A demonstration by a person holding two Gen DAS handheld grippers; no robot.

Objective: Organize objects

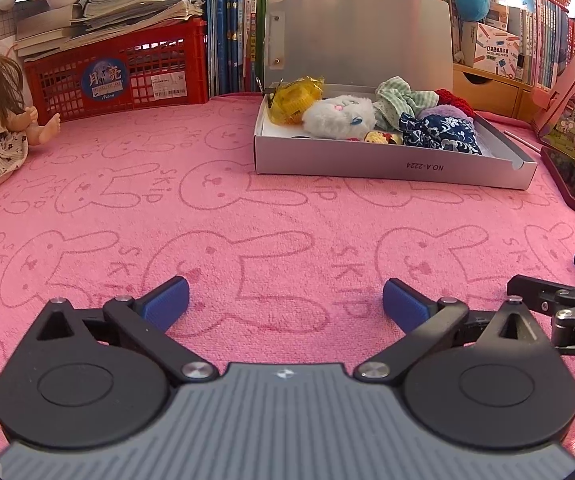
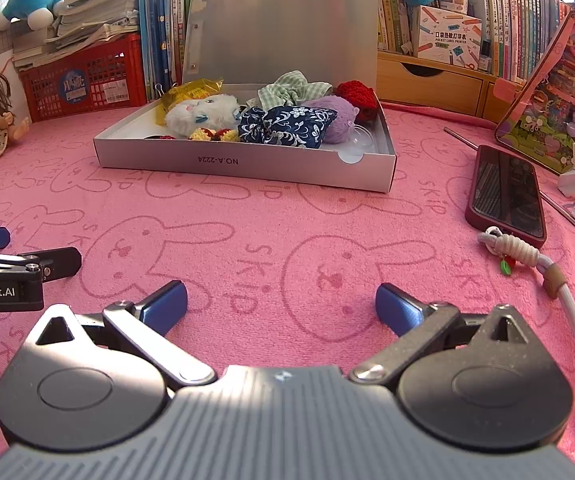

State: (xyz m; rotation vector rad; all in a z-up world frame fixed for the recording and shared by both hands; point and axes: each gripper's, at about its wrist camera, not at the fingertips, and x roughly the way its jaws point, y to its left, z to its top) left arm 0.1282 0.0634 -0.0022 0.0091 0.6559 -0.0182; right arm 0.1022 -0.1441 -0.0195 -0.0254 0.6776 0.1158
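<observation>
Both tools sit low over the pink bunny-print towel [image 2: 287, 216] covering the worktop, the left gripper [image 1: 286, 300] and right gripper [image 2: 281, 300] each with blue fingers spread wide and holding nothing. The shallow grey cardboard box [image 2: 223, 162] with its lid standing open rests well ahead of them near the bookshelves, already crowded with soft things: a white plush toy [image 2: 201, 114], a navy floral fabric pouch [image 2: 287, 126], a green gingham scrunchie [image 2: 293, 88], a lilac fuzzy pouch [image 2: 337, 118] and a yellow crinkly wrapper [image 2: 189, 90]. The heap looks loose and overlapping, so a reach in could likely snag two pieces at once or push the light box along the towel. The dark red phone [image 2: 507, 196] and its white cord [image 2: 527, 256] lie just beside the right gripper and might be swept aside.
</observation>
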